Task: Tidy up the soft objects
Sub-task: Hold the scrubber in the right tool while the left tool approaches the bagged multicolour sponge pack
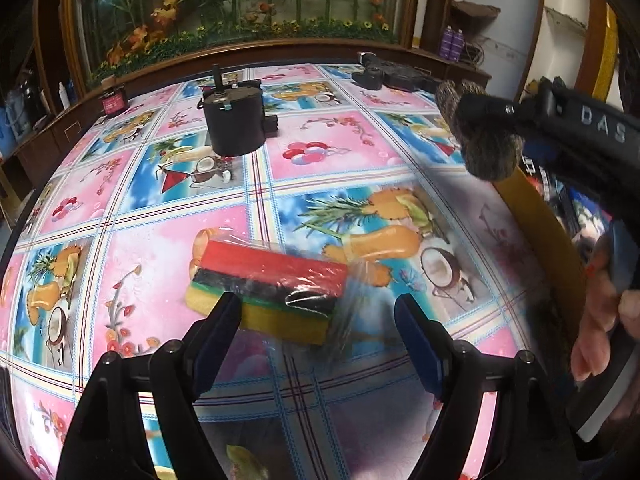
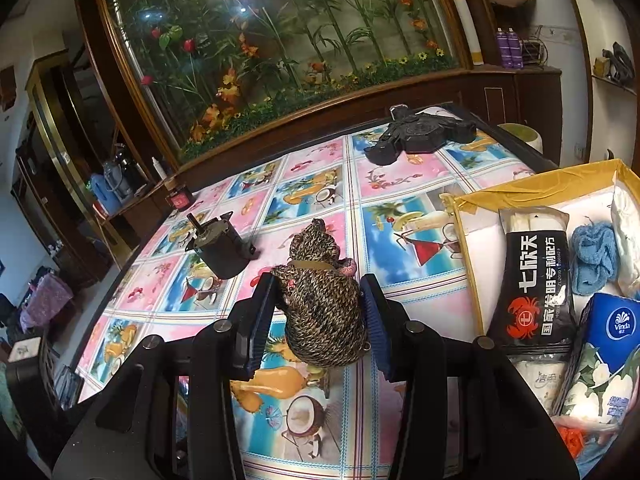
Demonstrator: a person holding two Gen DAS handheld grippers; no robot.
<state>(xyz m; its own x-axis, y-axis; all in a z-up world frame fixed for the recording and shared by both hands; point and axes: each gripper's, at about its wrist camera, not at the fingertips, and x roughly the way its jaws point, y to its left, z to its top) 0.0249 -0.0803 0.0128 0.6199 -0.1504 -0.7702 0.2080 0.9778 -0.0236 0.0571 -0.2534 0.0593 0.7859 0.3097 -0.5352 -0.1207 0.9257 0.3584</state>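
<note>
A table (image 2: 304, 184) covered in a glossy cloth of pink and blue fruit-and-flower squares filled both views, with a glass case of artificial plants (image 2: 280, 40) behind it. At the table's right edge stood an open cardboard box (image 2: 472, 208) with yellow-taped flaps. It already held a black packet with a red crab print (image 2: 532, 292), a blue tissue pack (image 2: 616, 328), a blue fluffy cloth (image 2: 592, 256) and some white packets.

Farther back on the table lay a flat black device (image 2: 424, 132), and nearer the middle sat a black cylinder with a short shaft on top (image 1: 234, 124). A small dark jar with a red label (image 1: 114, 102) stood near the far left edge.

The right gripper (image 2: 320, 312) was clamped on a brown knitted soft toy (image 2: 324, 312), its blue pads pressing both sides and holding it above the cloth, left of the box. In the left wrist view, the toy showed at upper right, on the gripper's tip.

The left gripper (image 1: 316, 312) stood wide, nothing gripped. A plastic-wrapped stack of sponges (image 1: 268, 284), red, black, green and yellow, lay on the cloth just ahead, its near edge partly behind the left finger (image 1: 216, 320).
</note>
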